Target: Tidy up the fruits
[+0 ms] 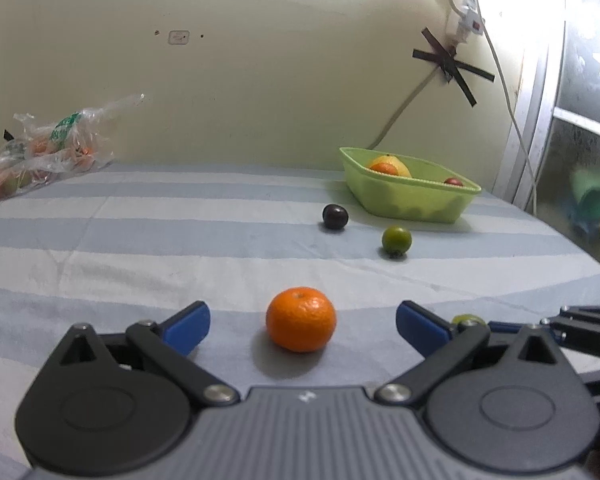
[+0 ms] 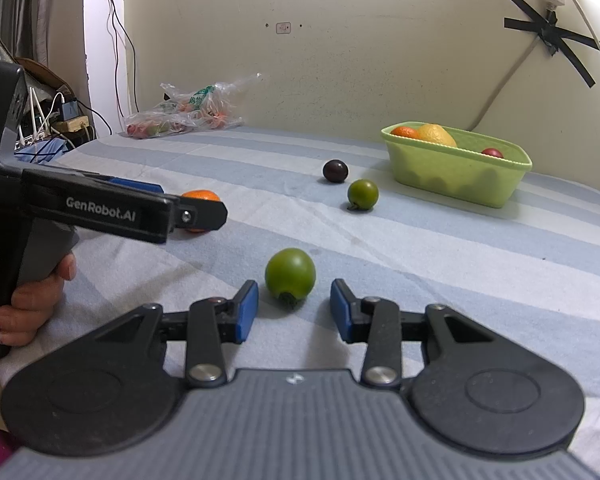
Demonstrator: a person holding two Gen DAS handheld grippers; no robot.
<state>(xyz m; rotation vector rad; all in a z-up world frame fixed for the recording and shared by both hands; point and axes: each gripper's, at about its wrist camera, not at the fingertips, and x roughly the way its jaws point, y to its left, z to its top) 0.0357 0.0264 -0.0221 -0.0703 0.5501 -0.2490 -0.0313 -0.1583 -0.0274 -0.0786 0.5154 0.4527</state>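
Left tool: the left tool [image 1: 301, 322] stood spread wide, released, with the mandarin [image 1: 301, 319] between its pads but touched by neither.
Right tool: the right tool [image 2: 294, 310] was released too, its narrower gap just short of a green tomato [image 2: 290, 274], pads not pressing it.
Mandarin: sat on the striped sheet [image 1: 140, 248], well apart from the tub [image 1: 411, 196]; likely light, with loose, soft peel that dents; best taken across its widest girth with gentle squeeze.
Green tomato: probably firm, smooth and slippery, apt to roll; take it across the middle, clear of the stem end lying on the cloth.
Tub: pale green, near the wall at the far right.
Count, loose fruit: one mandarin, two green tomatoes (the second [image 2: 363, 194] nearer the tub), one dark plum [image 2: 335, 171] — four in all.
Count, in tub: three showed above the rim — a yellow fruit [image 2: 435, 135], a small orange one [image 2: 405, 132], a red one [image 2: 491, 153]; more may lie hidden.
Bag: one plastic bag [image 2: 188, 114] of fruit by the wall, contents uncountable.
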